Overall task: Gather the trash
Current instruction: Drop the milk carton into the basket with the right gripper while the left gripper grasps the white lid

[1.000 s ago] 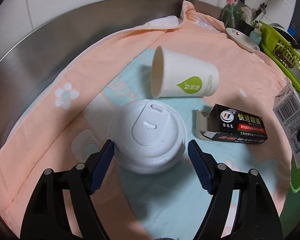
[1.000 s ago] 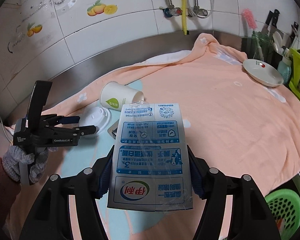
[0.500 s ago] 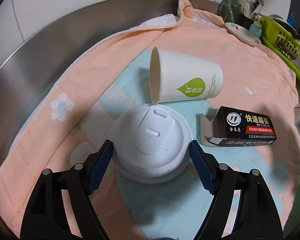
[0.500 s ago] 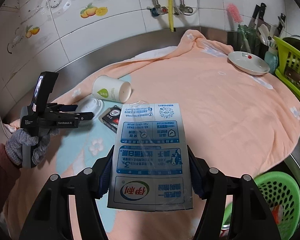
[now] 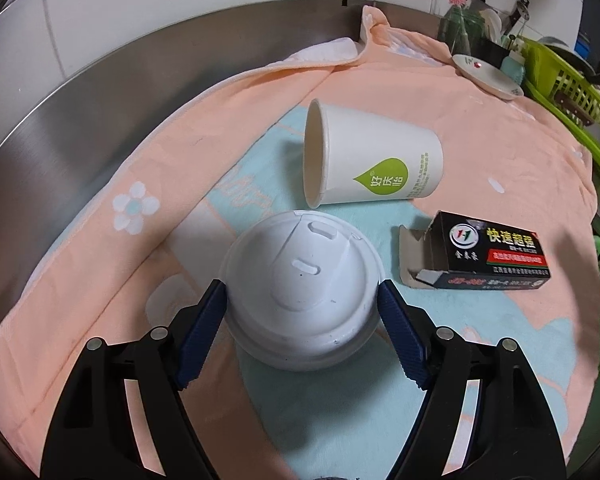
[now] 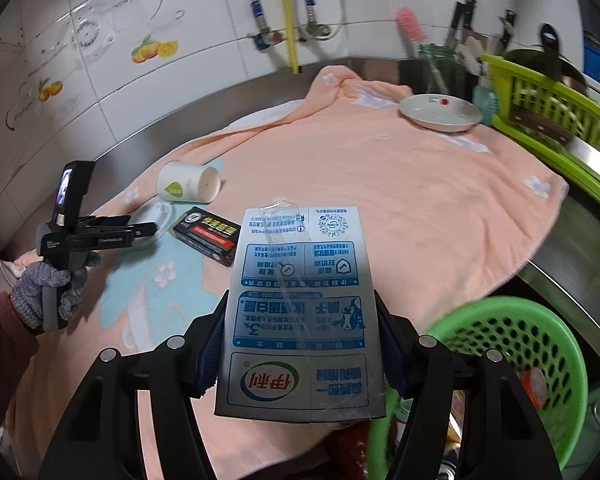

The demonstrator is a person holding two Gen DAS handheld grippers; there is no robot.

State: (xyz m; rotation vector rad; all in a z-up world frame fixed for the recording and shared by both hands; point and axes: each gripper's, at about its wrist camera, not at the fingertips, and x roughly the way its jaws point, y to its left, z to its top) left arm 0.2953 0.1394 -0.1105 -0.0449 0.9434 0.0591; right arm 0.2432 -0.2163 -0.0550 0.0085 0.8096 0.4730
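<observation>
left tongs [image 5: 302, 320]: lower centre of left wrist view, blue pads either side of the white domed plastic cup lid [image 5: 300, 296]; jaws closing, both pads at the lid's rim, lid sits between them
left tongs, right wrist view [image 6: 140, 232]: far left of frame, held by a hand in a grey knit glove [image 6: 48, 292], dark red sleeve below it
lid location: on the peach towel with pale blue centre panel [image 5: 260, 92], lower centre of left view, just below the cup mouth
white paper cup with green drop logo [image 5: 374, 160]: on its side, centre of left view, mouth toward frame left; rim just above the lid, contact unclear
black cardboard box with red stripe and torn-open flap [image 5: 484, 256]: right of the lid, lying flat on the towel, apart from lid and cup
stainless steel worktop [image 5: 80, 120]: bare strip at left of left view, towel covers the rest
right tongs [image 6: 302, 344]: lower centre of right wrist view, clamped on the flattened silver-and-blue milk carton [image 6: 300, 312], pads on its two long edges, carton off the towel
round green perforated plastic basket [image 6: 520, 360]: lower right of right view, below the worktop edge, some rubbish inside, contents unclear
white shallow dish with a red mark [image 6: 440, 114]: upper right, on the towel's far edge
lime green plastic rack [image 6: 552, 108]: far right, beside the dish
</observation>
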